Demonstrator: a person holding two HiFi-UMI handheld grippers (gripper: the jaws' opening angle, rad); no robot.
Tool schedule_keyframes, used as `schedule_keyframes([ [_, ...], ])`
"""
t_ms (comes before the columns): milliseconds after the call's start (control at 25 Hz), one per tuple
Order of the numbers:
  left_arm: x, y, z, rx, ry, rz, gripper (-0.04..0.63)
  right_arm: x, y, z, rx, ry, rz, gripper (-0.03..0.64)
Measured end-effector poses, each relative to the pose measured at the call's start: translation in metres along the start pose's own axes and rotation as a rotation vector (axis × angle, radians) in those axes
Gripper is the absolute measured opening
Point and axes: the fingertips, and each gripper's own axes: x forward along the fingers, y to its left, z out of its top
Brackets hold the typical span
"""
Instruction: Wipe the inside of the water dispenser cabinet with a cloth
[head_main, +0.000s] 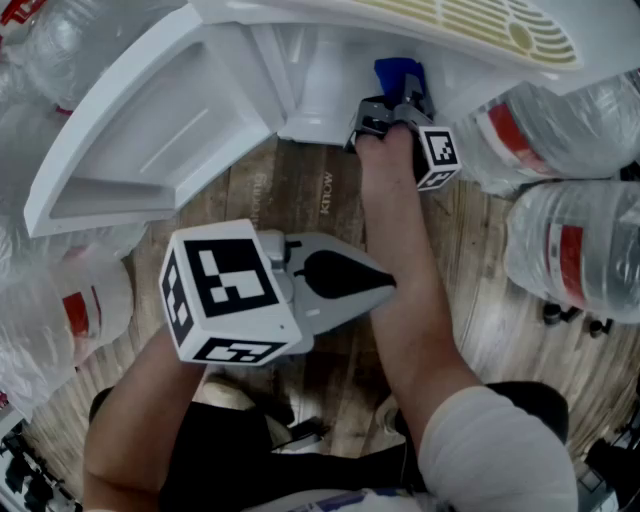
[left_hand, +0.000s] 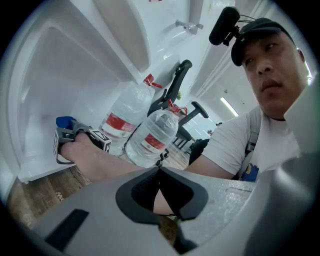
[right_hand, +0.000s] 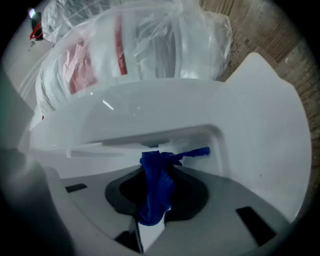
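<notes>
My left gripper, jaws closed on nothing, hangs low at centre frame. Higher up, my right gripper pinches the blue cloth just inside the white water dispenser cabinet, water jugs at right.

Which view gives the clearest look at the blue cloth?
The right gripper view: the blue cloth hangs bunched, pinched in the right hand-held gripper, at the centre of the frame. The head view shows only a tuft of it beyond that gripper. The left gripper view shows a small, distant blue patch.
</notes>
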Motion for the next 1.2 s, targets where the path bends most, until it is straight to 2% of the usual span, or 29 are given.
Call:
schedule_keyframes([
  [320,0.001,-0.005,0.004,0.010,-0.006,-0.007,0.000,-0.025,-0.013,0.011,0.040,-0.003,-0.037,0.078],
  [880,0.006,-0.010,0.009,0.022,-0.011,-0.023,0.000,-0.059,-0.028,0.023,-0.051,0.050,-0.083,0.078],
  [1200,0.002,-0.013,0.014,0.028,-0.025,-0.035,0.000,-0.072,-0.026,0.028,-0.158,0.085,-0.103,0.080],
])
